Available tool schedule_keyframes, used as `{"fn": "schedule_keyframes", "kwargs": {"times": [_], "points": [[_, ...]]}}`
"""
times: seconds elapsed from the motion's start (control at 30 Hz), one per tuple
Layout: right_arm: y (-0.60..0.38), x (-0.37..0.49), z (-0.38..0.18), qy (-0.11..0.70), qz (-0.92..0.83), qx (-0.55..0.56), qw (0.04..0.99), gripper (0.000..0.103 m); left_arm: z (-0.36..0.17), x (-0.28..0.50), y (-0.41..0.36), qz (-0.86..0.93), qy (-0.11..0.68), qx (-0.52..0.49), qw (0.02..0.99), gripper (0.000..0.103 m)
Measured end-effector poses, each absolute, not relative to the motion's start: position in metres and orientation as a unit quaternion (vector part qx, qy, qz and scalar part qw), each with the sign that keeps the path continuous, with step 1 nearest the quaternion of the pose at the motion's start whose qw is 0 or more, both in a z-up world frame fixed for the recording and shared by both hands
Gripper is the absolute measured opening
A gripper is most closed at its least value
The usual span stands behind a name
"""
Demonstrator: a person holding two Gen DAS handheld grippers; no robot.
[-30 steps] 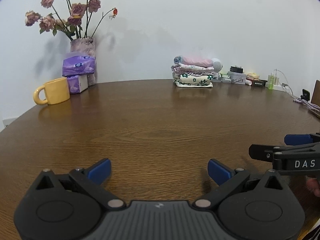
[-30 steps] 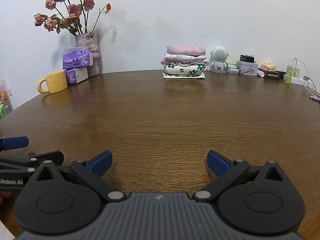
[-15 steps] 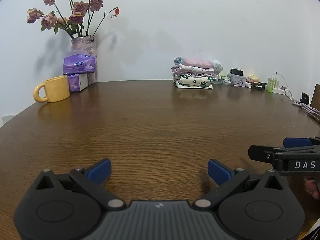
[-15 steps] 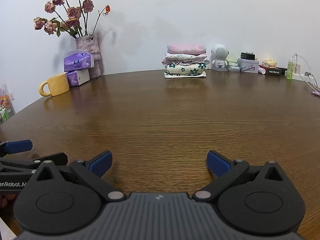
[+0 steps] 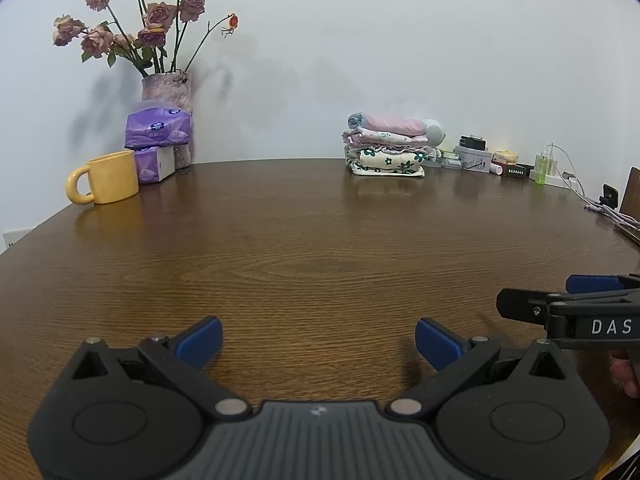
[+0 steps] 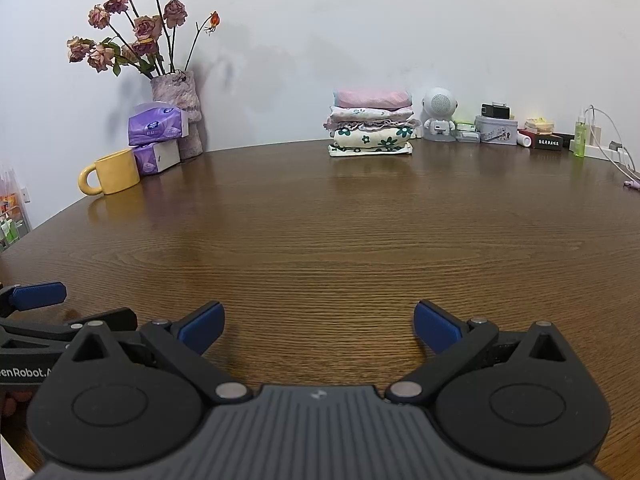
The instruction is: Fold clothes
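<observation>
mug (image 5: 113, 176) yellow | tissue packs (image 6: 158, 124) purple | stack (image 6: 370, 125) pink, floral, perhaps lilac

From the left wrist view, the right gripper (image 5: 576, 296) runs off the right edge, so only its near arm, one blue pad and the letters "DAS" show; a fingertip of the hand (image 5: 624, 374) holding it peeks in below. The white speaker (image 5: 434, 133) is mostly hidden behind the stack of folded clothes (image 5: 384, 148). From the right wrist view, the left gripper (image 6: 60, 308) is cut by the left edge, its lettering clipped to "enRobot". Labels on the small boxes and bottles (image 6: 532, 130) along the wall are too small to read. Coloured items (image 6: 10, 216) beyond the bench (image 6: 320, 240) at far left are blurred and cropped.
</observation>
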State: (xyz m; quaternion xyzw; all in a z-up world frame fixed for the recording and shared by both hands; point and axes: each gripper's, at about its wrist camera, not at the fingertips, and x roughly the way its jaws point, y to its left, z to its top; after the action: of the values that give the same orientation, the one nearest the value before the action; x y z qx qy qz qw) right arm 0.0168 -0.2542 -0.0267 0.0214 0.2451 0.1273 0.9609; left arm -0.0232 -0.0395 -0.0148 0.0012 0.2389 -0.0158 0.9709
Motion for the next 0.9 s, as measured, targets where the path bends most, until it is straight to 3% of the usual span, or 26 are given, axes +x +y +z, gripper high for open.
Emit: {"fn": "schedule_keyframes", "kwargs": {"times": [0.9], "points": [[-0.2555, 0.0169, -0.0272, 0.246, 0.128, 0.025, 0.961, 0.103, -0.015, -0.0222, -0.0415, -0.016, 0.242, 0.002, 0.97, 0.103]]}}
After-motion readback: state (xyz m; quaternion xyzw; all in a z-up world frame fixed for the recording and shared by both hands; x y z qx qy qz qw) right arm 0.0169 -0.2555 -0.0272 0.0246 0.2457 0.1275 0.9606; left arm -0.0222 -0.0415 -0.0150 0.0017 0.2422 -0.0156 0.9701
